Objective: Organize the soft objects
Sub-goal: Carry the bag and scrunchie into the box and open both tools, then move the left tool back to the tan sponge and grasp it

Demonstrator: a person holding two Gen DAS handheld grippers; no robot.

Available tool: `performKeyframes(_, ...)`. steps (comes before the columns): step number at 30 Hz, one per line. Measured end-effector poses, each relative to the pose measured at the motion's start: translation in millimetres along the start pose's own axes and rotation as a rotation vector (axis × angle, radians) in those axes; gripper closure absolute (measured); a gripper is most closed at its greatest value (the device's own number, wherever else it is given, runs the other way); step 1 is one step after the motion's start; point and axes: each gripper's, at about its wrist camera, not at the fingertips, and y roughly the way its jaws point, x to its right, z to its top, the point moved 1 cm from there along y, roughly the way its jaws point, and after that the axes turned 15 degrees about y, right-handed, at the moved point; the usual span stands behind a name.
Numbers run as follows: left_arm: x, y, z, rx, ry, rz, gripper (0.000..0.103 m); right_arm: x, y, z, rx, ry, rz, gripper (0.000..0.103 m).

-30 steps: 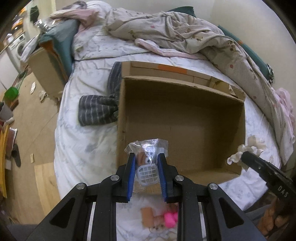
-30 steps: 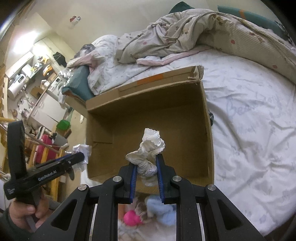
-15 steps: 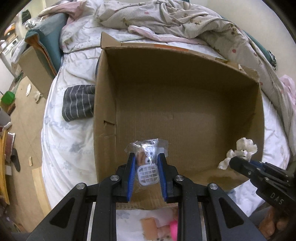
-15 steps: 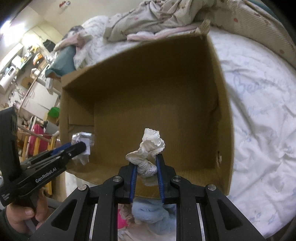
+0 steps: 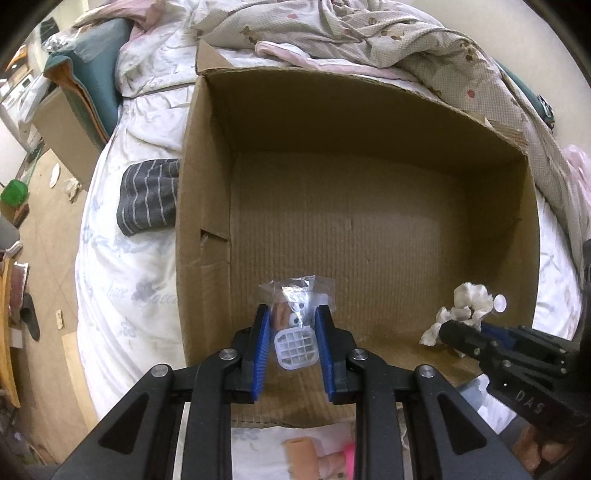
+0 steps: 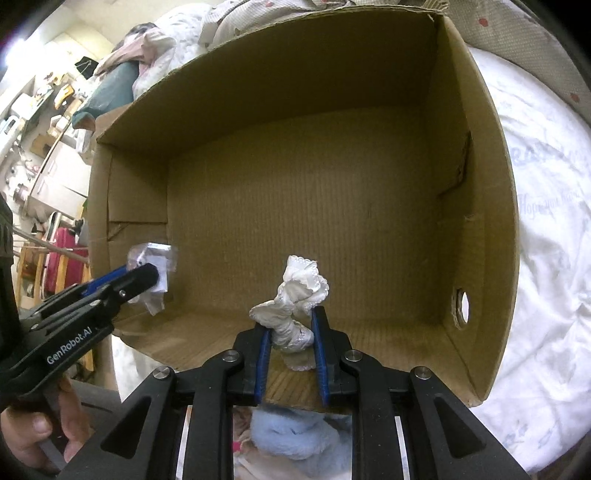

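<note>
An open cardboard box (image 5: 207,177) lies on the bed, its inside bare; it also fills the right wrist view (image 6: 480,155). My left gripper (image 5: 294,325) is shut on a clear plastic bag with a small toy (image 5: 295,306) and holds it over the box's near left part; it also shows in the right wrist view (image 6: 147,280). My right gripper (image 6: 291,328) is shut on a white lace cloth (image 6: 295,295) over the box's near part; the cloth shows in the left wrist view (image 5: 465,306).
A grey striped cloth (image 5: 147,195) lies on the white sheet left of the box. A crumpled quilt (image 5: 388,33) lies behind it. A pink toy (image 5: 347,461) and a light blue plush (image 6: 295,432) lie on the bed before the box.
Both grippers have moved forward and down over the box with their objects. The box now fills both views.
</note>
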Motion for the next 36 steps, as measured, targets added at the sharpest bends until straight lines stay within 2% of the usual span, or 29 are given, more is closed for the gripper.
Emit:
performKeyframes(12,1.9,-1.2,0.7,0.011,0.016,-0.015,0.08,2.6,-10.7,1.6,0.035,0.015,0.037,0.08)
performKeyframes(15,3.0,-2.7,1.0,0.012,0.018,-0.013,0.077,4.0,-15.9,1.2,0.048,0.019,0.057,0.074)
performKeyframes(17,1.6,-3.6,0.5,0.01,0.011,-0.014,0.07,4.5,-20.2,1.8,0.066,0.018,0.063,0.062)
performKeyframes(18,0.4,-4.1,0.4,0.009,0.004,-0.019,0.062,5.0,-23.3,2.6,0.078,0.023,0.071,0.036)
performKeyframes(19,-0.5,-5.0,0.6,0.01,-0.002,-0.027,0.058,5.7,-27.5,3.4,0.098,0.033,0.084,0.022)
performKeyframes(21,-0.6,-8.2,1.8,0.012,-0.002,-0.025,0.035,8.3,-35.8,4.7,0.13,0.038,0.09,0.021)
performKeyframes(24,0.1,-12.0,2.6,0.024,0.008,-0.018,0.034,12.3,-44.0,6.7,0.159,0.05,0.096,0.021)
performKeyframes(33,-0.7,-31.6,0.1,0.082,0.009,0.016,0.034,8.6,-54.3,4.8,0.171,0.044,0.099,0.021)
performKeyframes(36,-4.8,-39.7,-1.9,0.103,-0.018,-0.016,0.033,5.6,-57.9,4.4,0.179,0.047,0.107,0.021)
